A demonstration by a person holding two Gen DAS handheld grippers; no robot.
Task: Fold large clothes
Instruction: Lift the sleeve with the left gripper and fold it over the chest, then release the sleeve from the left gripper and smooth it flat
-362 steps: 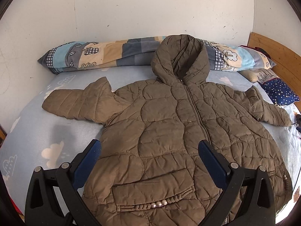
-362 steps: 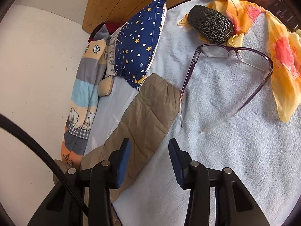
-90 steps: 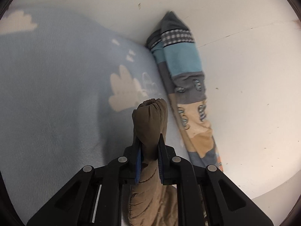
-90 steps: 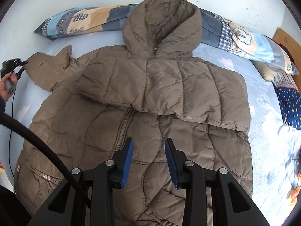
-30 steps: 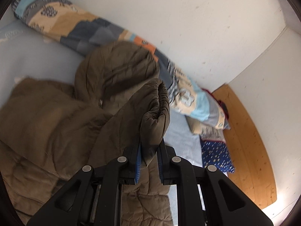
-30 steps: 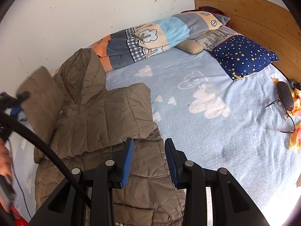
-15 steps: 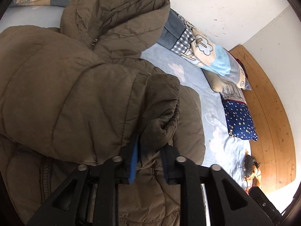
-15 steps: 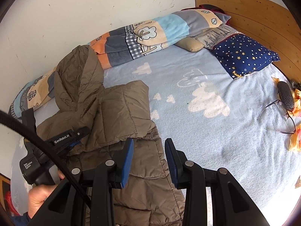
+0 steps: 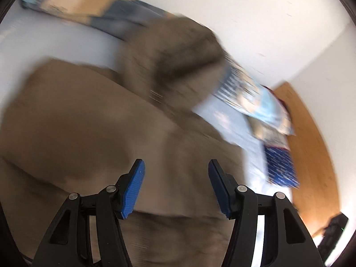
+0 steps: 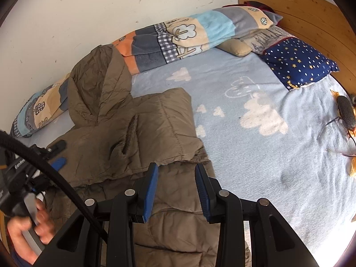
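A brown quilted hooded jacket [image 10: 164,120] lies on the light blue bed sheet [image 10: 244,155], with both sleeves folded across its chest and its hood [image 10: 98,84] against the wall. The left sleeve's cuff [image 10: 131,133] rests on top. My left gripper [image 9: 176,163] hovers over the jacket [image 9: 89,133]; its jaws are opening and nothing is between them. That view is blurred by motion. In the right wrist view the left gripper [image 10: 59,153] sits at the jacket's left edge, held by a hand [image 10: 29,229]. My right gripper [image 10: 176,166] is open above the jacket's lower right part, holding nothing.
A long patchwork pillow [image 10: 189,33] lies along the white wall. A navy star pillow [image 10: 298,64] leans near the wooden headboard [image 10: 300,6]. Glasses [image 10: 333,133] and a dark case [image 10: 346,111] lie at the bed's right edge. A black cable [image 10: 55,173] crosses the lower left.
The left gripper let go of the sleeve cuff, opened its jaws and drew back from it. The sleeve now lies across the jacket's chest. The right gripper has hardly moved.
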